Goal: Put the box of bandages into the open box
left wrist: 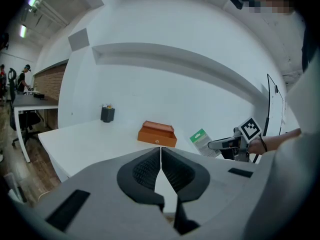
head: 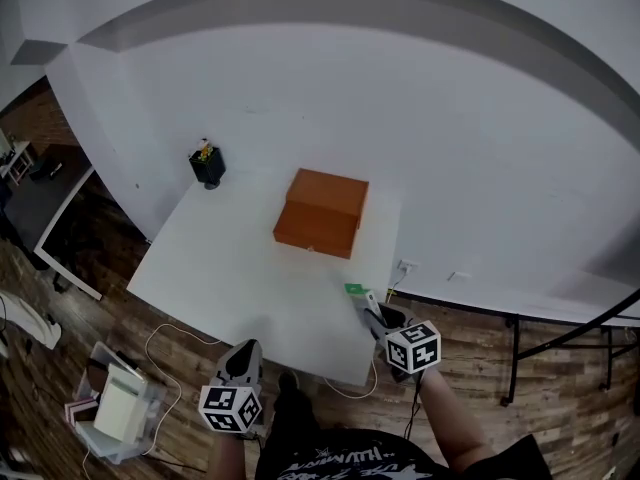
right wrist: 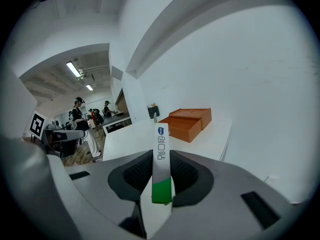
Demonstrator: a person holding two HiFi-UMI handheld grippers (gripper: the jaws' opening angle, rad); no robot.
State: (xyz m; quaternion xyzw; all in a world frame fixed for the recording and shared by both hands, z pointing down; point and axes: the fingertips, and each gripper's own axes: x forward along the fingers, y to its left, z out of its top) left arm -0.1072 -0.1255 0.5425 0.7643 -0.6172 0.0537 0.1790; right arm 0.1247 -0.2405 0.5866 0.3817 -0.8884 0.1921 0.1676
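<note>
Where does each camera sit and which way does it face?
Head view: on the person's head, steeply down at the table and open box; left gripper, right gripper and forearms show.
Left gripper view: on the left gripper, along its shut jaws toward the open box; right gripper at right.
Right gripper view: on the right gripper, along jaws clamping the box of bandages toward the open box; left gripper at left.
Shared: all show the open box.

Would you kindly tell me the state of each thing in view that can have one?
orange box: open, lid swung back.
box of bandages: clamped on edge, not yet in the orange box.
right gripper: shut on the box of bandages.
left gripper: shut, empty.
</note>
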